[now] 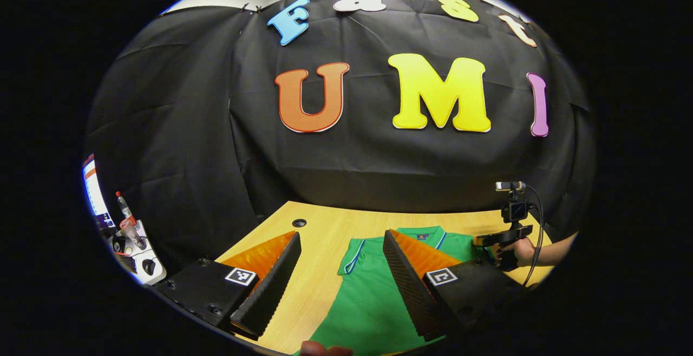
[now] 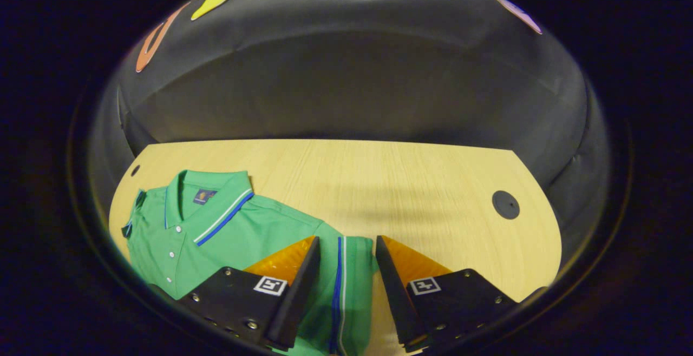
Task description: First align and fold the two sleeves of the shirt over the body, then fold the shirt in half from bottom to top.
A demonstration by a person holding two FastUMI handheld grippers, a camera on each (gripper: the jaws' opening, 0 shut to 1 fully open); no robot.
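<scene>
While both jaws gape (nothing held), the shirt (image 2: 227, 231) sleeve hem (image 2: 341, 285) lies between the right gripper (image 2: 346, 253) fingers.

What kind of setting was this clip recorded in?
Likely a staged recording booth, not a home: black cloth wall behind a wooden table, a green shirt laid out, and a cluttered side desk.

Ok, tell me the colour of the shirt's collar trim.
White and blue stripes on the green collar, clearest in the right gripper view.
</scene>
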